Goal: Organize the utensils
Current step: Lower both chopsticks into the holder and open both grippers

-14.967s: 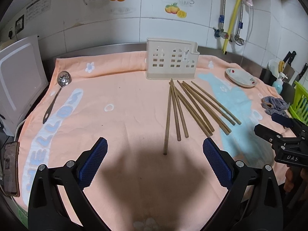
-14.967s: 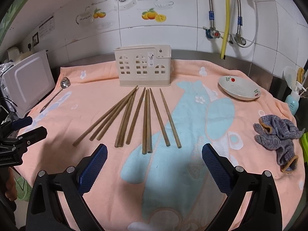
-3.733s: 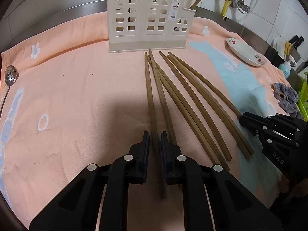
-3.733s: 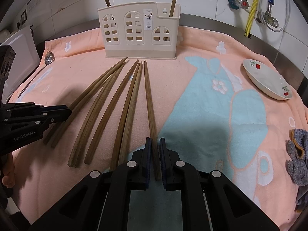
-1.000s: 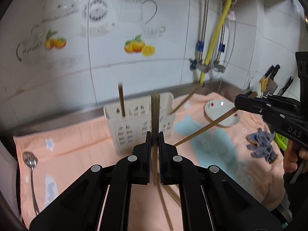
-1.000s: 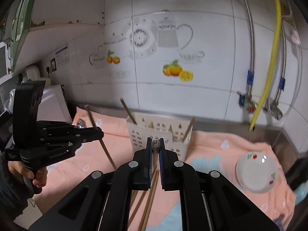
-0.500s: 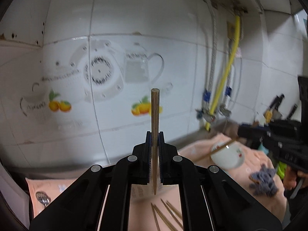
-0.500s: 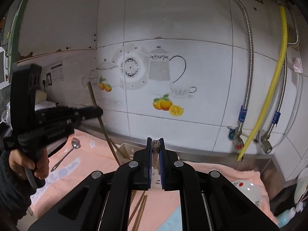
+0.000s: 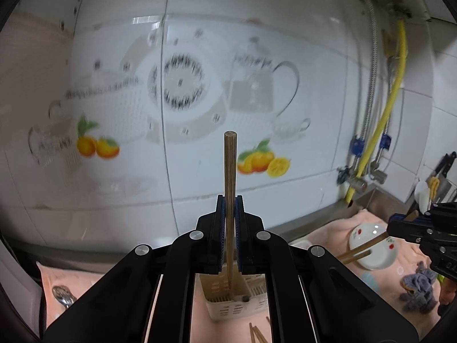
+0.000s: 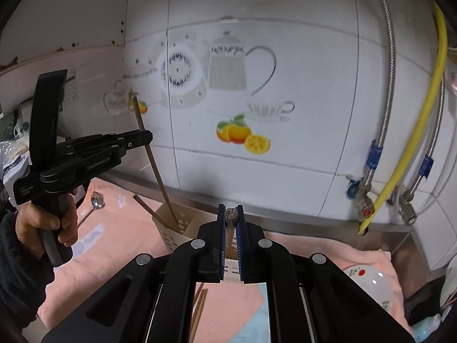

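Note:
My left gripper [image 9: 230, 200] is shut on a wooden chopstick [image 9: 230, 165] that stands upright, its lower tip dipping into the cream utensil holder [image 9: 225, 307] below. In the right wrist view that left gripper [image 10: 142, 138] hangs over the holder's [image 10: 174, 240] left end, where another chopstick [image 10: 145, 205] leans. My right gripper [image 10: 230, 208] is shut on a second chopstick [image 10: 230, 214], seen end-on just above the holder. From the left wrist view the right gripper [image 9: 400, 225] sits at the right with its chopstick [image 9: 368, 243] slanting down-left.
Loose chopsticks [image 9: 255, 334] lie on the peach towel [image 10: 120, 228] in front of the holder. A metal spoon [image 10: 97, 200] is at the left, a white bowl [image 9: 374, 245] and a grey rag [image 9: 417, 285] at the right. The tiled wall and hoses [image 10: 411, 131] stand close behind.
Both grippers have risen and moved closer to the wall with their chopsticks. The holder has slid down to just beneath the fingers in both views.

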Motion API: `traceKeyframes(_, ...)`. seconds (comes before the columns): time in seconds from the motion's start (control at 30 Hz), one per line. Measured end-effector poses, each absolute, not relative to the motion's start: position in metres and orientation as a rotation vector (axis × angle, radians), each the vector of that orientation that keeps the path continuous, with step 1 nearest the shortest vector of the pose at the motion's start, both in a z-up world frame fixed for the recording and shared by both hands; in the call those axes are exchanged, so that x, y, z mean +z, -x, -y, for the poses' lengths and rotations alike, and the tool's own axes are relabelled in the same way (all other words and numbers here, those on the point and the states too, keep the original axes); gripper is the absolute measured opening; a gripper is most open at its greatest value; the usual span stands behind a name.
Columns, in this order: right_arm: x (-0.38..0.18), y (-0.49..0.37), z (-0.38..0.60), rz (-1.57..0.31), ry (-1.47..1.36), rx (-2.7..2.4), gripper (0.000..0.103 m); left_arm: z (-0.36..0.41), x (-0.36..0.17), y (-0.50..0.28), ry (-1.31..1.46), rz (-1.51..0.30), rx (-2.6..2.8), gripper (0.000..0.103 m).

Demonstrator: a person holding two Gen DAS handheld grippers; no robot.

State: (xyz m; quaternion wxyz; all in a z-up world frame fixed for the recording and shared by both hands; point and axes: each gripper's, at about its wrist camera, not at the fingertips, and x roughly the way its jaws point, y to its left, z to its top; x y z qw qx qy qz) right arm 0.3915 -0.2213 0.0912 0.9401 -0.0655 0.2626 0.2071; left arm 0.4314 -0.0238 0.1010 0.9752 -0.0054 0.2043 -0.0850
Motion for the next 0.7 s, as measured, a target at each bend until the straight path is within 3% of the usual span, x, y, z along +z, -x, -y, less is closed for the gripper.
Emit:
traceKeyframes(0.43, 0.054, -0.41, 0.215, -0.61, 0.159, 0.388, 0.007, 0.018, 0.064, -0.435, 0.026, -0.502, -0.181, 0.009)
traceKeyframes(0.53, 0.053, -0.408, 0.217, -0.609, 0.153, 0.38, 0.01, 0.017, 0.063, -0.429, 0.03, -0.496, -0.186, 0.023)
traceKeyframes(0.7, 0.059, -0.395, 0.22, -0.581, 0.153, 0.367, 0.022, 0.012, 0.066, -0.415, 0.04, -0.484, -0.188, 0.027)
